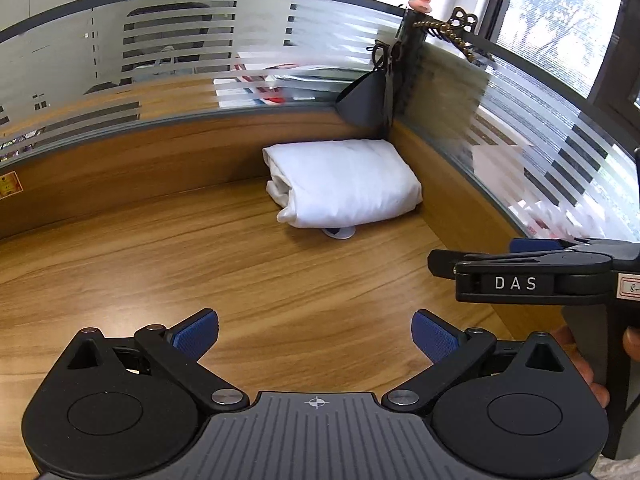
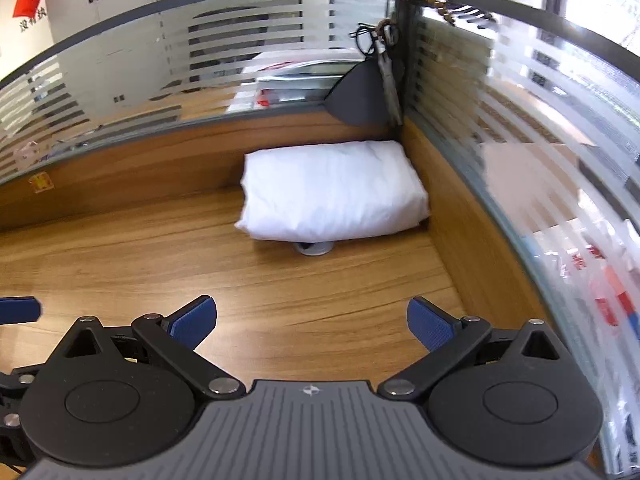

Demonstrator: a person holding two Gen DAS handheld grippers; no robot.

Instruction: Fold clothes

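A folded white garment [image 1: 344,182] [image 2: 334,190] lies as a thick bundle in the far right corner of the wooden desk [image 1: 200,248], against the partition. My left gripper [image 1: 315,334] hovers open over the desk's near part, well short of the bundle, with nothing between its blue pads. My right gripper [image 2: 312,322] is also open and holds nothing, a similar distance from the garment. In the left wrist view the right gripper [image 1: 440,260] shows from the side at the right, held by a hand [image 1: 600,360]. A blue fingertip [image 2: 20,310] of the left gripper shows at the right wrist view's left edge.
Frosted glass partitions [image 1: 160,60] on wooden panels wall the desk at the back and right. A dark grey fabric item [image 1: 366,98] hangs in the corner above the garment. A small grey round fitting [image 2: 314,248] peeks from under the bundle's front edge. Bare desk spreads to the left.
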